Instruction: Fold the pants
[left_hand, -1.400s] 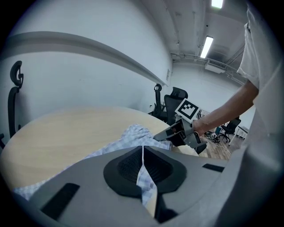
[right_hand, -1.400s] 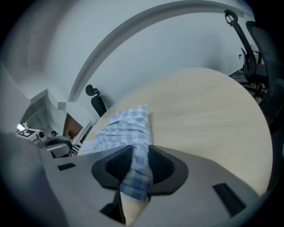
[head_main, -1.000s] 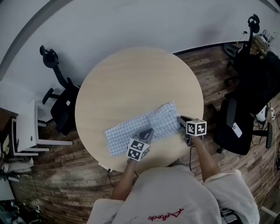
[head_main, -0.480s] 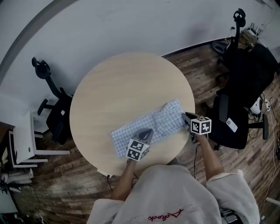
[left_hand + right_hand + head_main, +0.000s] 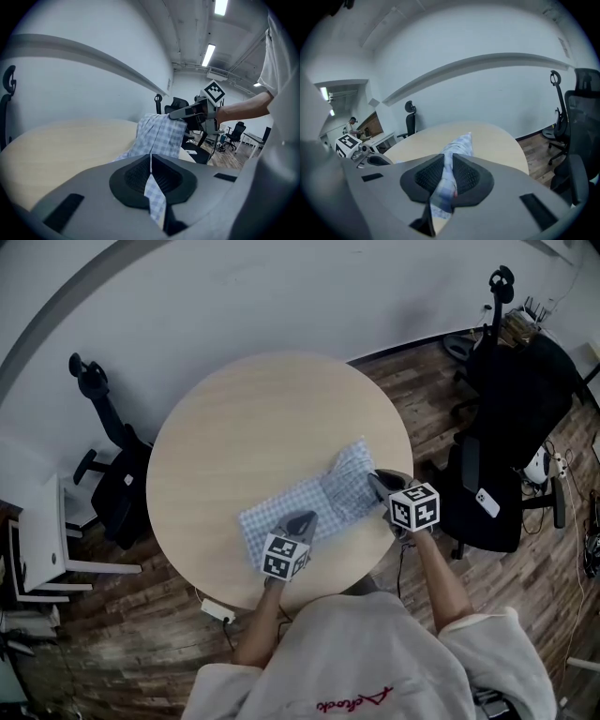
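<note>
Closest to me is the left gripper point(image 5: 302, 519), low at the near edge of the round bench point(image 5: 253, 418). In the left gripper view its jaws are pressed together on a thin bit of the pants point(image 5: 161, 133), and a strip of the blue and white checked cloth hangs down between the black pads. A little farther along, the pants point(image 5: 309, 502) lie across the near part of the bench, slanting from the near left up to the right. The left part lies flat on the wood. The right part is bunched and pulled up off the bench, and it hangs down from the right gripper point(image 5: 378, 482) like a small curtain. The right gripper point(image 5: 187, 111) is held higher than the left gripper, out by the right edge of the bench. In the right gripper view its jaws are clamped on a thick fold of the pants point(image 5: 457, 145), and they have just squeezed in a bit more on the cloth. Past the pants, the rest of the bench point(image 5: 487, 136) is plain light wood. Farther out is the brown wood floor point(image 5: 141, 596), with a black chair point(image 5: 117, 479) on the left and another black chair point(image 5: 487, 493) on the right. A white wall point(image 5: 281, 287) is at the very back.
</note>
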Demonstrator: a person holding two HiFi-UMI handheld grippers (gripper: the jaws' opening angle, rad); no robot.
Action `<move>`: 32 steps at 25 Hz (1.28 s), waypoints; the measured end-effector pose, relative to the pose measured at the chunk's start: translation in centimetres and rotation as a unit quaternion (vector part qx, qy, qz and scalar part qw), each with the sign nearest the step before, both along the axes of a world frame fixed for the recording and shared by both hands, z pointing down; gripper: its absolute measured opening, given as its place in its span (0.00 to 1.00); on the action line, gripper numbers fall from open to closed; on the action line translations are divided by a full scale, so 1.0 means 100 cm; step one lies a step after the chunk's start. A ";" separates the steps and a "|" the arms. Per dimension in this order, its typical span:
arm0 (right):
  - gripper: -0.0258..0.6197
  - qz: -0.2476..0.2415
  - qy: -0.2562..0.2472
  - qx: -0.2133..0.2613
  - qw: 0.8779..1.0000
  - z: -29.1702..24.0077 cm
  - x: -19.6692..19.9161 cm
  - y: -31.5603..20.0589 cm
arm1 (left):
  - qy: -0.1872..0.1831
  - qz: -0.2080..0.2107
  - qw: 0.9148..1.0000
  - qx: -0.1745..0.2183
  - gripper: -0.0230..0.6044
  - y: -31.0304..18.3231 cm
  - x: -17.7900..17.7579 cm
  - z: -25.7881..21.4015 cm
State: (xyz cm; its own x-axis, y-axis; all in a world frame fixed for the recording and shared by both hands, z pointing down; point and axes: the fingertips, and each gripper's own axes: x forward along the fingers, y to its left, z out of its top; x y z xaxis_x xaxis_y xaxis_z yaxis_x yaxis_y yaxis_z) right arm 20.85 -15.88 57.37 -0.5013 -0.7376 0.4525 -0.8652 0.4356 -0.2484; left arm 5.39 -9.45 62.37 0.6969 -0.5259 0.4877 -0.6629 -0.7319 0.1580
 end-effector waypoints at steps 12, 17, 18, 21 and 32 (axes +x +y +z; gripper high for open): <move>0.16 -0.110 0.048 0.019 0.993 -0.005 -0.145 0.053 | 0.019 -0.064 0.998 0.021 0.10 0.041 -0.071 -0.012; 0.16 -0.152 0.072 -0.023 0.985 0.047 -0.192 0.073 | 0.014 -0.114 0.993 0.018 0.10 0.057 -0.114 -0.012; 0.16 -0.160 0.077 -0.035 0.983 0.061 -0.201 0.076 | 0.013 -0.125 0.992 0.017 0.10 0.059 -0.124 -0.011; 0.16 -0.178 0.095 -0.066 0.977 0.101 -0.224 0.083 | 0.008 -0.158 0.987 0.012 0.10 0.069 -0.151 -0.004; 0.16 -0.207 0.135 -0.105 0.963 0.150 -0.256 0.096 | 0.000 -0.195 0.981 -0.005 0.10 0.083 -0.185 0.005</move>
State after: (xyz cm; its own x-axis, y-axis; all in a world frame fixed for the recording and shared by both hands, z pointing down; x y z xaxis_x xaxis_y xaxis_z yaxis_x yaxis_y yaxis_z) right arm -4.77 -6.25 72.33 -0.5760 -0.3786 0.7245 -0.6740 0.7215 -0.1588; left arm -13.13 -1.18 62.89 0.4431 -0.7480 0.4941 -0.8924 -0.4205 0.1638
